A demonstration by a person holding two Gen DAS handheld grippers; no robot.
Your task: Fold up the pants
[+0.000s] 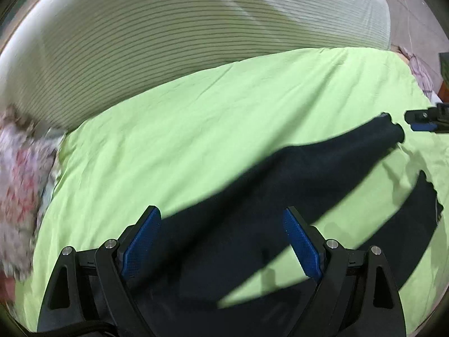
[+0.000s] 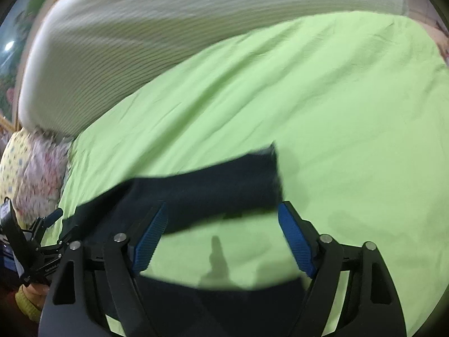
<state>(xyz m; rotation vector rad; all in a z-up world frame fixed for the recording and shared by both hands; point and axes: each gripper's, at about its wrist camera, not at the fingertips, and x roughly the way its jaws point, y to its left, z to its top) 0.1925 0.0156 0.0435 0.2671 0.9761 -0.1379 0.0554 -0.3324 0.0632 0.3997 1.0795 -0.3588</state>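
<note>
Dark navy pants [image 1: 294,179] lie spread on a lime green sheet [image 1: 196,118], with one leg running up to the right and the other splitting off at the right edge. My left gripper [image 1: 221,213] hangs open above the pants' wider part, and its blue pads [image 1: 140,247] touch nothing. My right gripper [image 1: 415,120] shows at the far right, just past the leg's cuff. In the right wrist view my right gripper [image 2: 223,206] is open above the leg end [image 2: 224,185], not touching it. The left gripper [image 2: 60,226] shows at the lower left.
A white, green-striped cover [image 1: 168,28] lies beyond the sheet. A floral pillow [image 1: 22,174] sits at the left edge. Tiled floor [image 1: 415,8] shows at the upper right. A hand in a yellow sleeve [image 2: 26,300] is at the lower left.
</note>
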